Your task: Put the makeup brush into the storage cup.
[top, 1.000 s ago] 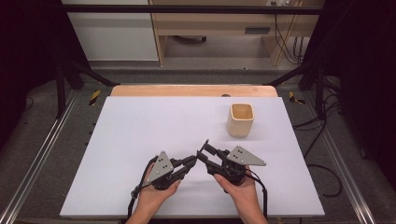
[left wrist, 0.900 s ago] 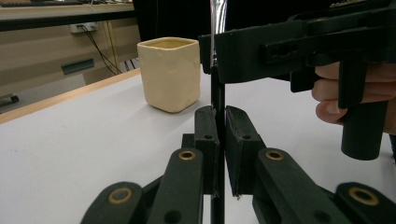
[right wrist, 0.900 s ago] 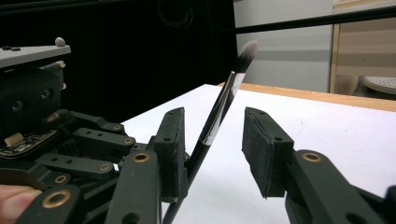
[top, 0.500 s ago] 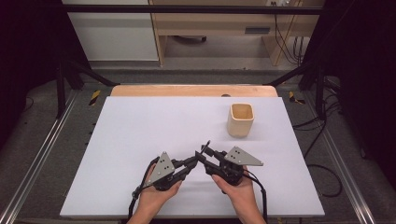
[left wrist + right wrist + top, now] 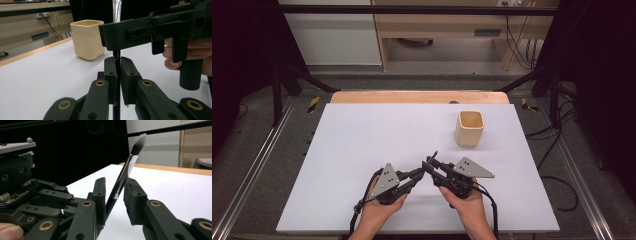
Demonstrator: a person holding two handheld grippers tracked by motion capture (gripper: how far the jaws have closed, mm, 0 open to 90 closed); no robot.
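Note:
A thin black brush (image 5: 432, 157) with a silver ferrule and a pale bristle tip stands tilted upward between my two grippers at the front middle of the white table top (image 5: 362, 135). My left gripper (image 5: 421, 173) is shut on the lower handle; in the left gripper view its pads clamp the black brush handle (image 5: 116, 55). My right gripper (image 5: 428, 163) comes in from the right. Its jaws have just been closing with the brush (image 5: 124, 175) between them. One pad lies against the handle, and a gap shows at the other.
A cream square cup (image 5: 470, 128) stands upright on the right part of the table, beyond the grippers, and shows again as a cup (image 5: 87, 40) behind the left jaws. A wooden strip (image 5: 412, 96) borders the far edge. Cables lie right of the table.
The right gripper's jaws have drawn closer together around the brush. Both hands stay where they were, and the left grip is unchanged.

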